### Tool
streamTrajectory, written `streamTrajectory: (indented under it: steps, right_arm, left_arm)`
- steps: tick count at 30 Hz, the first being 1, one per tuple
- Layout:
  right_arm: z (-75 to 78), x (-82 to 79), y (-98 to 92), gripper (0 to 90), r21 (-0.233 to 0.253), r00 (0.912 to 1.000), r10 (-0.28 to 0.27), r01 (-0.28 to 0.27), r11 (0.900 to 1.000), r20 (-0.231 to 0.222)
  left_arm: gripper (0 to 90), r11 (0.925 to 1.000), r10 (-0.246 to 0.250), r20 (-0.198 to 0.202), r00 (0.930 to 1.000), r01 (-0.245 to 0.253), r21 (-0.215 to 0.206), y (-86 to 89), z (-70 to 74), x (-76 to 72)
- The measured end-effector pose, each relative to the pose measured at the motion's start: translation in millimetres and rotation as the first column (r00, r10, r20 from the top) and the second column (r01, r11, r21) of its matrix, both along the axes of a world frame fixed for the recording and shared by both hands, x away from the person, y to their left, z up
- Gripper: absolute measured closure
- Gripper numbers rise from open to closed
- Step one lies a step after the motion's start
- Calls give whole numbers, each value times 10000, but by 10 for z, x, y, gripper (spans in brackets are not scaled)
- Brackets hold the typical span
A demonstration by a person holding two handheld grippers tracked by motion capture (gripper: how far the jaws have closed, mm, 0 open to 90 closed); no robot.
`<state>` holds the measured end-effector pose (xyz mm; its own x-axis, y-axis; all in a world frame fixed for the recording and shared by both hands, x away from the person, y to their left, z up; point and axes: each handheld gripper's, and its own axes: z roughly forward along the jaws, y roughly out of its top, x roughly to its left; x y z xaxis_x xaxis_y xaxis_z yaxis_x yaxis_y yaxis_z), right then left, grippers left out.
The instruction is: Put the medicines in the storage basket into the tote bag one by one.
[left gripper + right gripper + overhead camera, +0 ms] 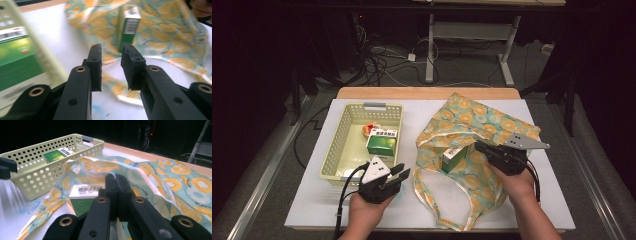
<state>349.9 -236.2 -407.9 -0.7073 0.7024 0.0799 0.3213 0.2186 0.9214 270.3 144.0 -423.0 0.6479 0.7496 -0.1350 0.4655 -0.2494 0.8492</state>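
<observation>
A citrus-print cloth bag (484, 120) lies on the right half of the white mat. A green box (453, 159) stands upright in its mouth, also seen as the green box (130, 25) and the green box (86, 195). My right gripper (477, 146) is shut on the bag's rim just right of that box; in the right gripper view the right gripper (116, 177) has its jaws pressed together with fabric (180, 182) between them. My left gripper (403, 171) is open and holds nothing, left of the bag's handle loop. The left gripper (111, 48) points toward the box and the bag (170, 32).
A pale yellow perforated basket (343, 127) stands at the left, holding another green box (382, 141) and an orange packet (369, 129). Basket wall (45, 57) is close beside my left jaw. Bare mat (532, 200) lies at the front right. Cables and desk legs are beyond the table.
</observation>
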Motion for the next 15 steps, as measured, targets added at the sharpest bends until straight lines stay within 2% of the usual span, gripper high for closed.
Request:
streamTrajectory:
  steps: [4, 6, 9, 15]
  right_arm:
    - [-3, 2, -9, 900, -10, 10000, -7, 7, 10000, 21]
    - [0, 2, -18, 900, -3, 10000, -27, 27, 10000, 24]
    - [2, 4, -31, 900, 24, 10000, -62, 62, 10000, 30]
    - [-1, 5, -43, 900, 0, 10000, -87, 87, 10000, 29]
  left_arm:
    - [655, 9986, 500, 126, 9987, -502, 147, 209, 17, -3]
    - [620, 9974, 694, 51, 9976, -695, 169, 307, 16, 7]
    - [529, 9923, 1131, 89, 9935, -1134, 497, 430, 11, 15]
    - [335, 9856, 1646, -188, 9862, -1636, 437, 666, 12, 43]
